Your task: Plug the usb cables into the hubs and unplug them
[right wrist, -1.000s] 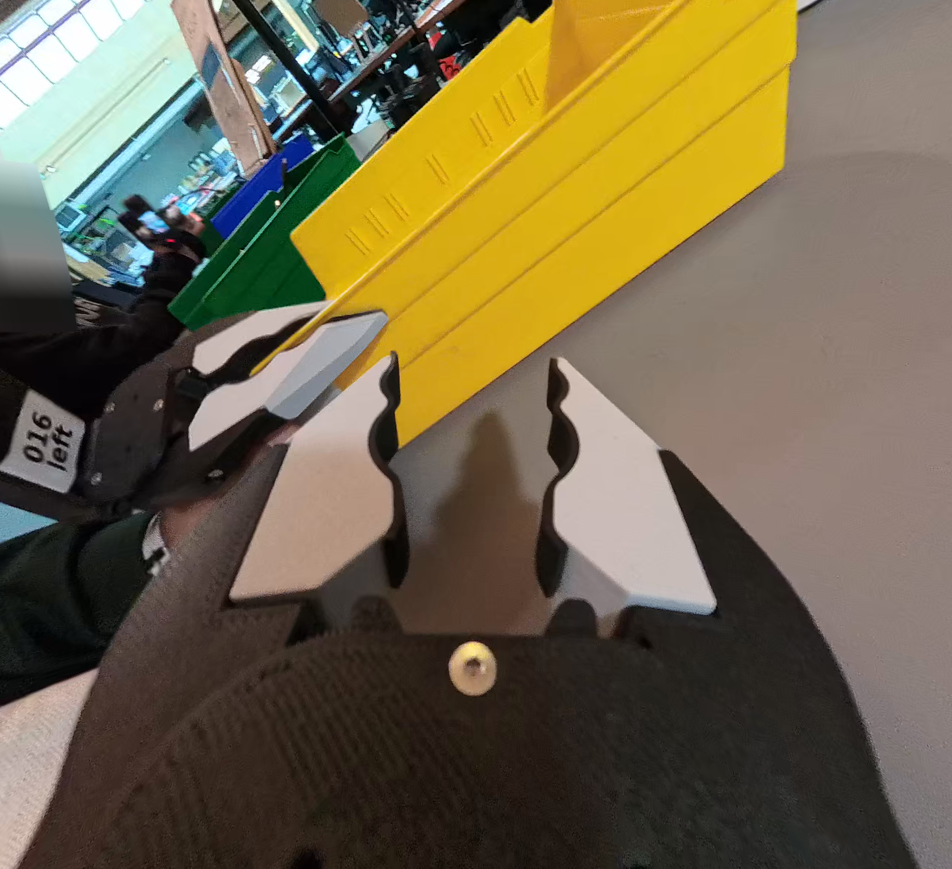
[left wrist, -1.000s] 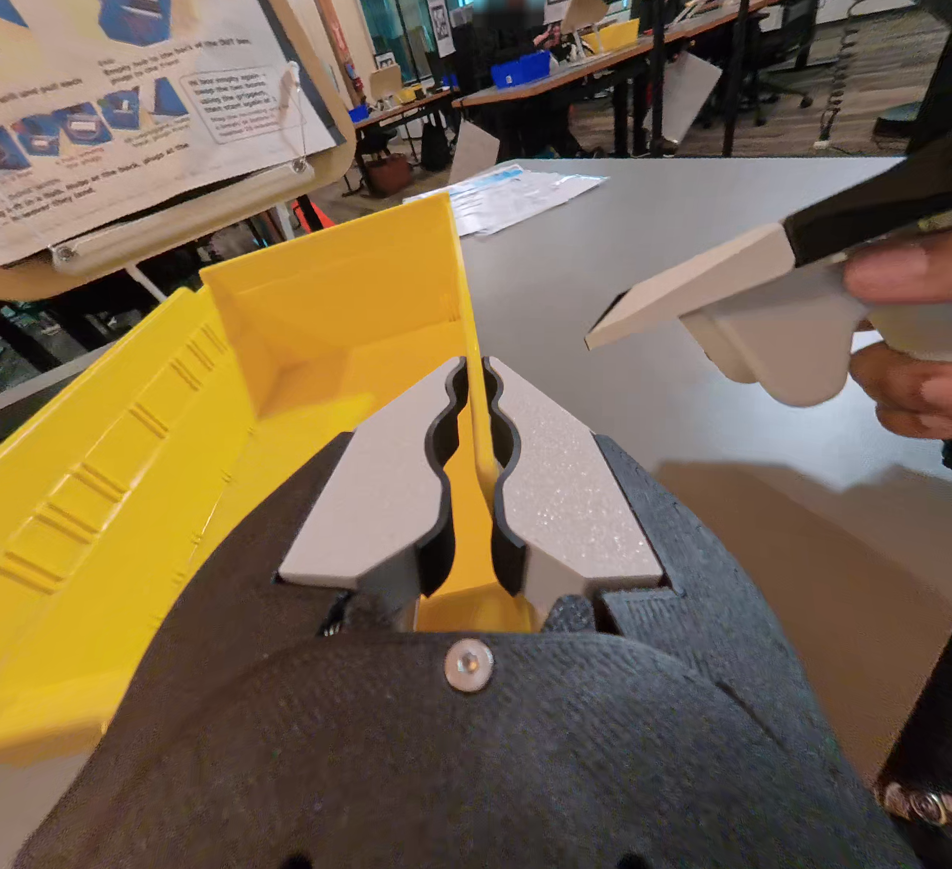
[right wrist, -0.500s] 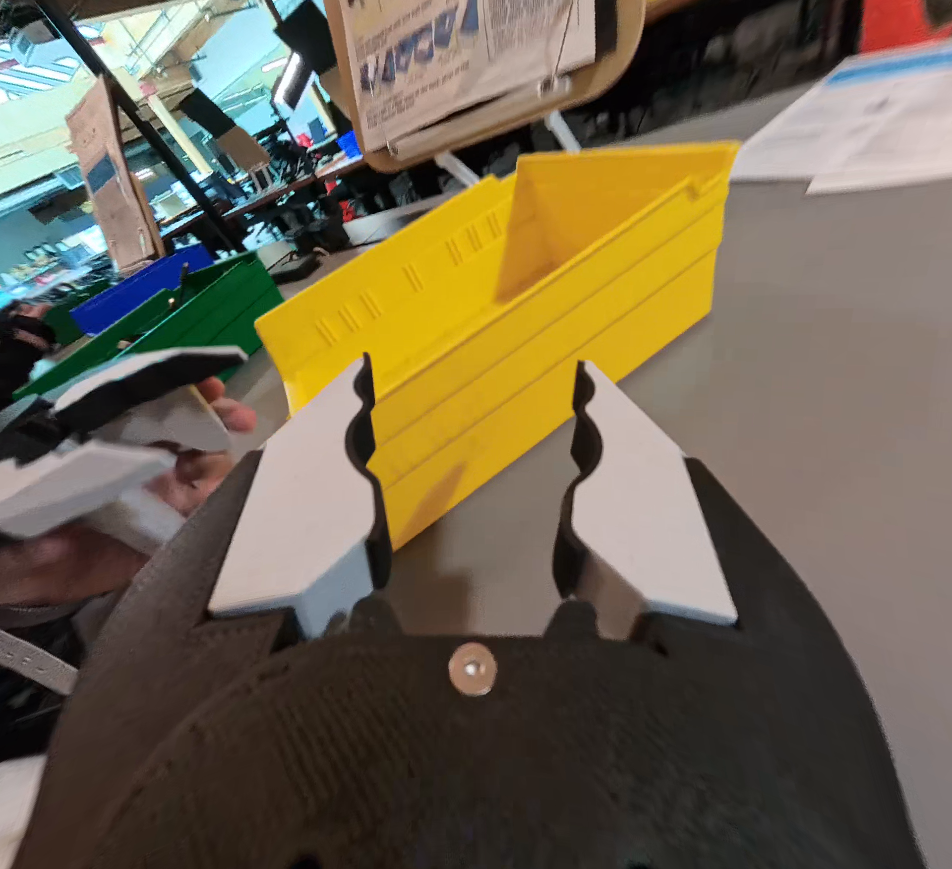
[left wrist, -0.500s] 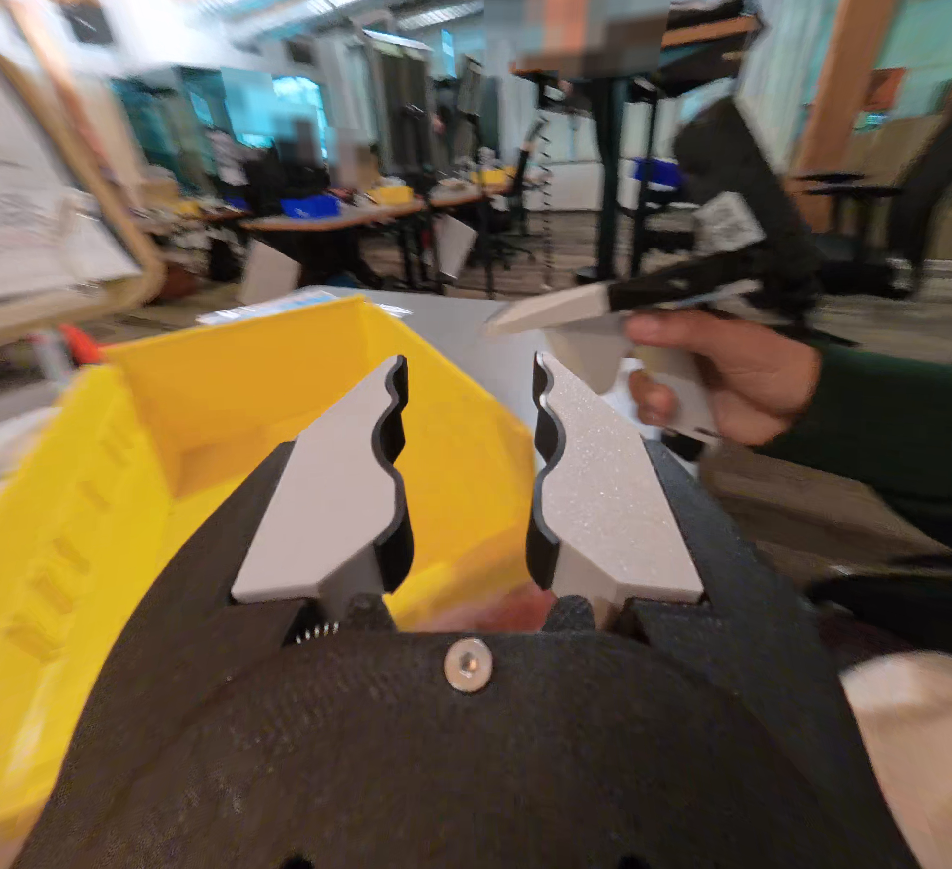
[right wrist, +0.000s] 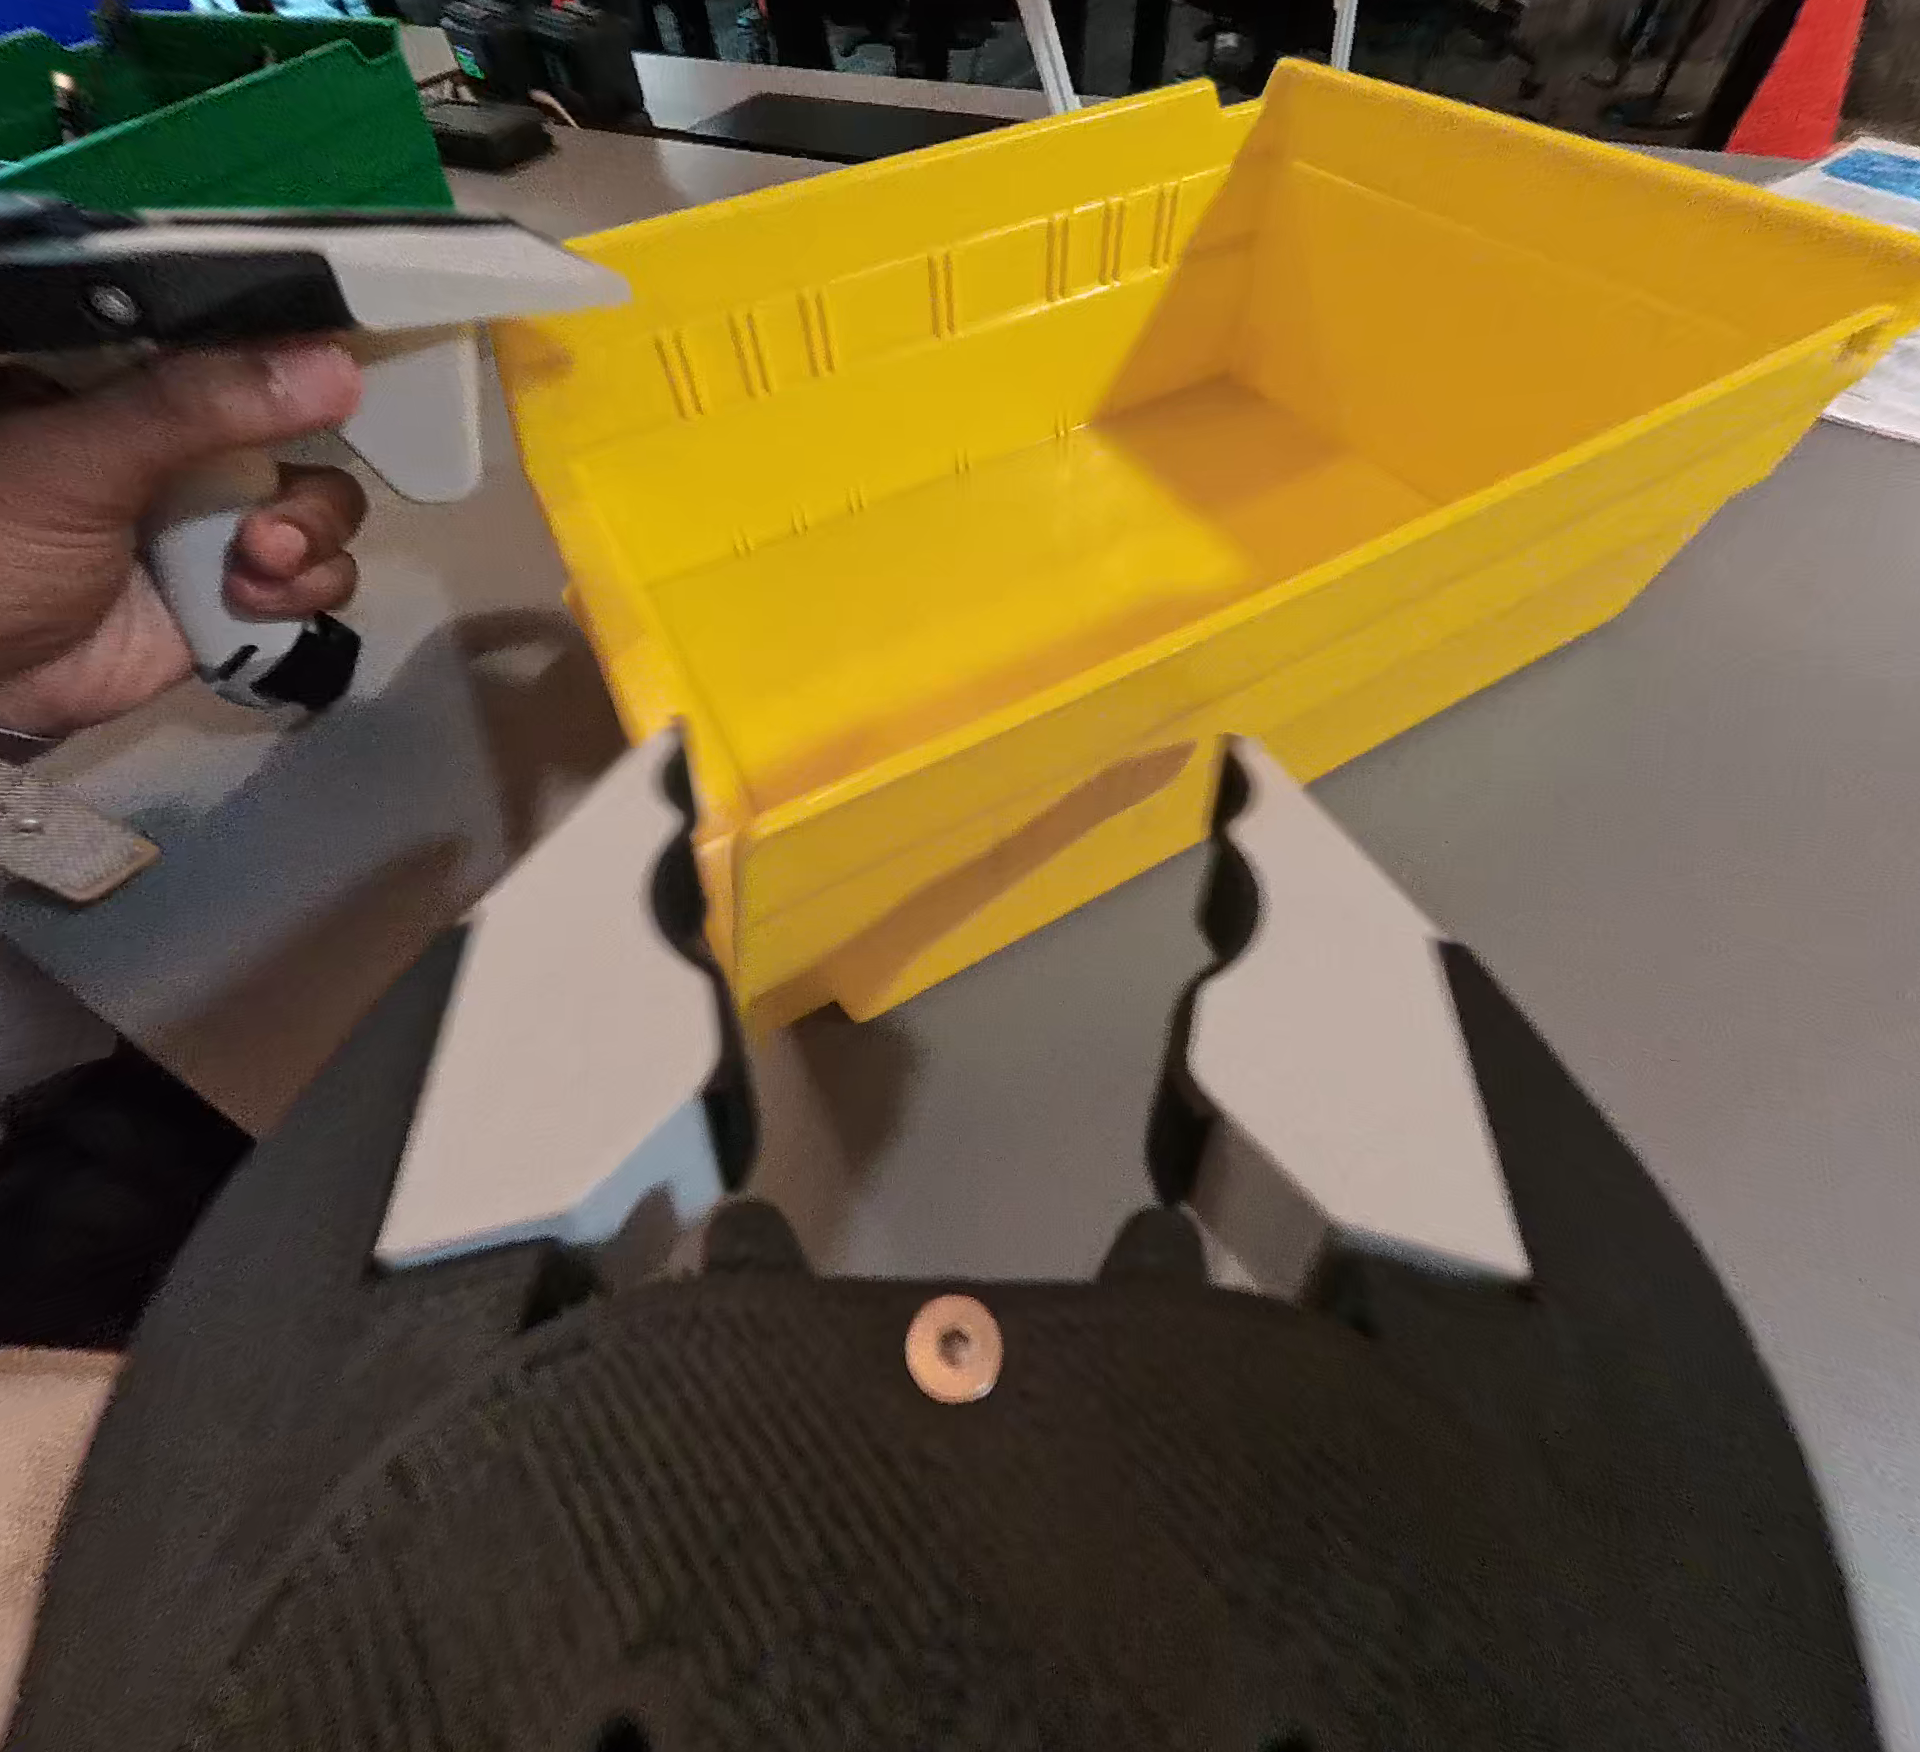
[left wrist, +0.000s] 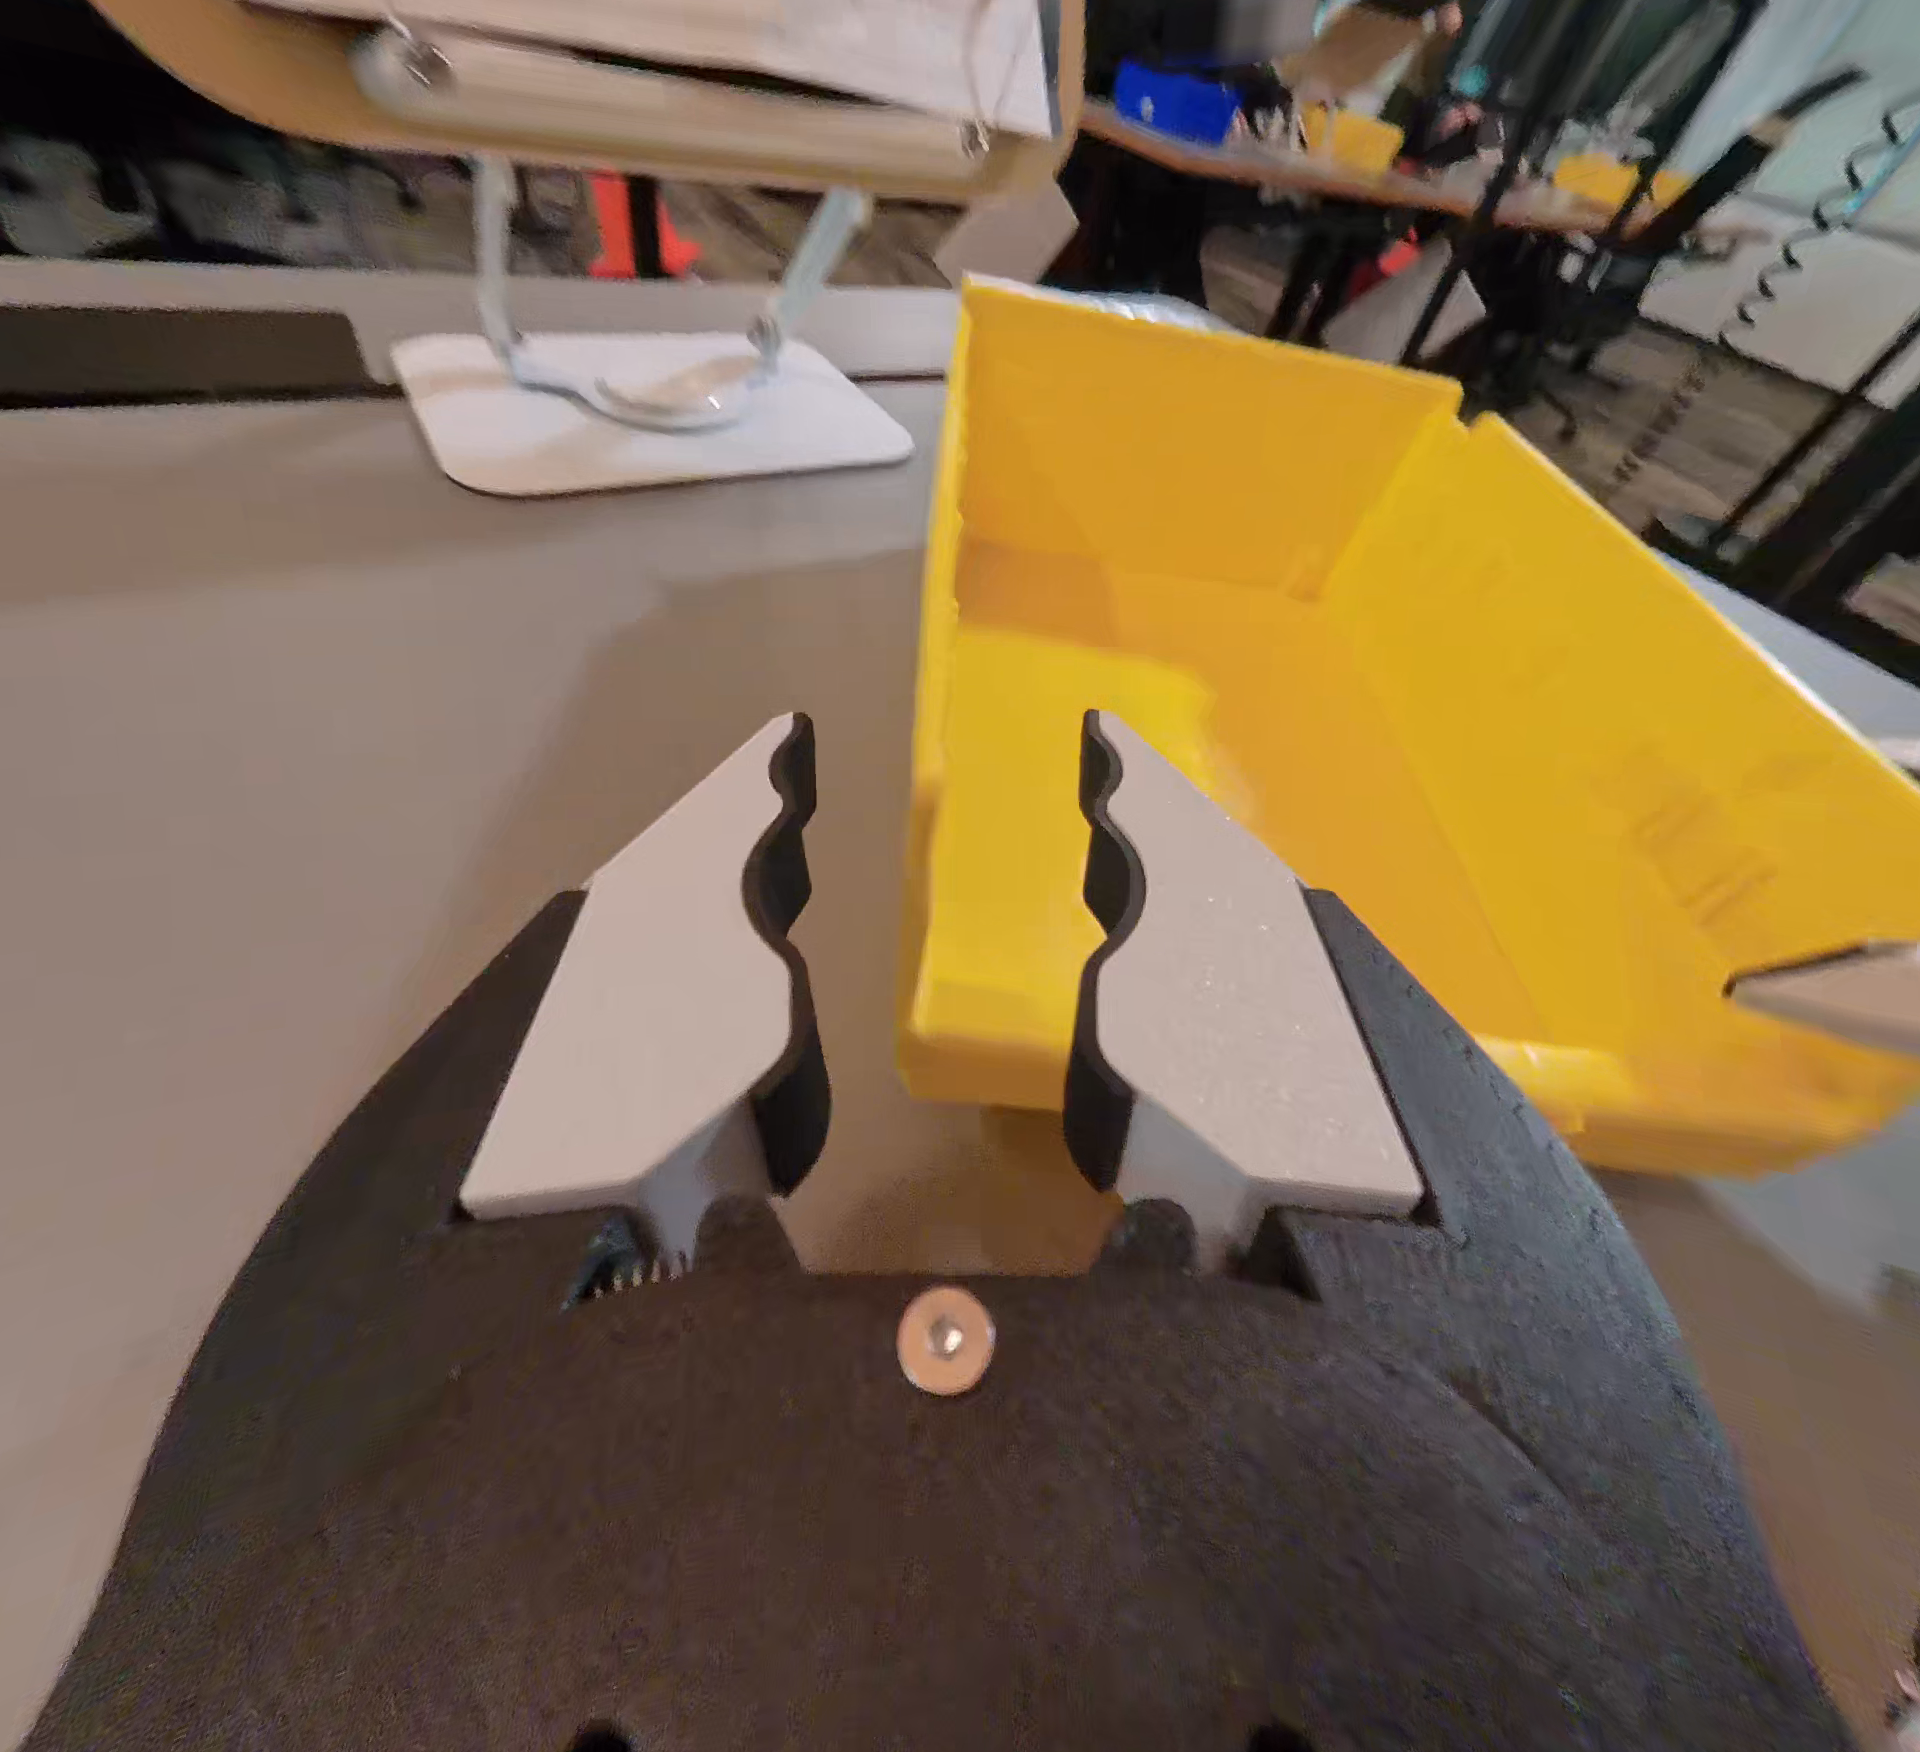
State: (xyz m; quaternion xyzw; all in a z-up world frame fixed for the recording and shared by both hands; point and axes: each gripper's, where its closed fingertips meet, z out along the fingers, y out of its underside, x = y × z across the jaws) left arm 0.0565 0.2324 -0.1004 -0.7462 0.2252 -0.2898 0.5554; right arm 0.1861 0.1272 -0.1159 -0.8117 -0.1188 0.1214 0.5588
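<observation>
Yellow plastic bin (right wrist: 1039,580); ribbed walls

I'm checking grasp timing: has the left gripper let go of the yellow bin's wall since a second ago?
Yes. The left gripper, then shut on a wall of the yellow bin, is now open, back from the bin's near corner.

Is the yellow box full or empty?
Empty. The yellow box shows only bare yellow floor and walls in both views; no cables or hubs lie inside it.
</observation>
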